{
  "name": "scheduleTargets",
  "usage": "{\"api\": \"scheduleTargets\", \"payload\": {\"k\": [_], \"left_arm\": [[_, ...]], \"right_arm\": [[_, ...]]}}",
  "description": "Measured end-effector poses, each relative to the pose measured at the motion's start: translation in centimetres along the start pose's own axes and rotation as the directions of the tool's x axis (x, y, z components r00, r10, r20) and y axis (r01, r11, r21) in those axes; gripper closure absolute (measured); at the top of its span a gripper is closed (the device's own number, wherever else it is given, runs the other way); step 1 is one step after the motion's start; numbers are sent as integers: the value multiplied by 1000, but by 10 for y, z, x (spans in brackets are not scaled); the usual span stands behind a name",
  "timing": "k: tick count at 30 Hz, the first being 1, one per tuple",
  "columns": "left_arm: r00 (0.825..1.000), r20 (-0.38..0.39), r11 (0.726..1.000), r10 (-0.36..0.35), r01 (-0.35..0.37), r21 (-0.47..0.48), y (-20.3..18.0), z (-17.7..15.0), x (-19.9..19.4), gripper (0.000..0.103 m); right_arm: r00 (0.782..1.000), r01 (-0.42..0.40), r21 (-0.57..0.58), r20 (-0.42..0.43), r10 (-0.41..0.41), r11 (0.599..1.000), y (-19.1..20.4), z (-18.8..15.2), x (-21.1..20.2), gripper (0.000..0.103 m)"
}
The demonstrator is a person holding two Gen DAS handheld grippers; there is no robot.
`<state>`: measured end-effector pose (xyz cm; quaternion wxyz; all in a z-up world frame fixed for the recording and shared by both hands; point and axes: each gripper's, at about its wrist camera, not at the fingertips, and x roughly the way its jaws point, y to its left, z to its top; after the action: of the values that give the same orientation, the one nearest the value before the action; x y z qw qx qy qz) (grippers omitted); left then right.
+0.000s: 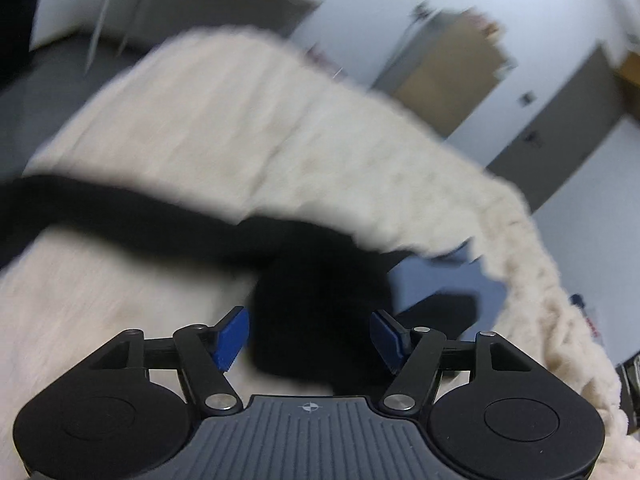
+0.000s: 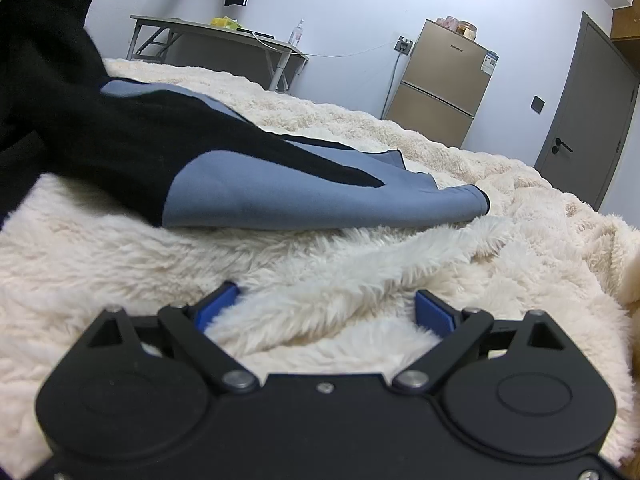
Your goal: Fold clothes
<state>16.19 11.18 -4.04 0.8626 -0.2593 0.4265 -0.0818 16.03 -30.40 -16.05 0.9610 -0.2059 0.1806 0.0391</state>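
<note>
Lying on fluffy blanket [image 2: 120,264]: black-and-blue garment [image 2: 248,184]. Left gripper [image 1: 310,336] jaws apart, gripping nothing. Right gripper [image 2: 326,312] jaws wide, resting on blanket.

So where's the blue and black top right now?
In the right wrist view the blue and black top lies on the fluffy cream blanket, left of middle, just beyond the open right gripper.

light: even, indoor | left view: motion-blurred | right view: sharp | edges: fisheye-bent
</note>
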Motion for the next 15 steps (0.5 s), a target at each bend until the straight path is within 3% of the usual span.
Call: {"api": "scheduleTargets", "payload": {"k": [3,5,9,13,15], "left_arm": [[995,-84,998,-56,52,-46,13,-22,10,41],[980,-130,984,-150,136,-113,12,-35,22,42],[932,-243,960,-268,237,-149,-24,-61,67,42],[949,-207,960,-239,198,-198,-34,-60,103,43],[965,-154,964,-213,182,-194,-35,-53,103,94]], "right_arm": [[1000,0,0,-1,0,1000,0,0,0,10],[1000,0,0,0,0,1000,1,0,-1,10],[1000,1,1,-3,-1,1000,-1,3,-2,10],[1000,2,2,-1,-2,1000,-1,2,-2,10],[1000,1,3,0,-1,1000,-1,1,-2,10]]}}
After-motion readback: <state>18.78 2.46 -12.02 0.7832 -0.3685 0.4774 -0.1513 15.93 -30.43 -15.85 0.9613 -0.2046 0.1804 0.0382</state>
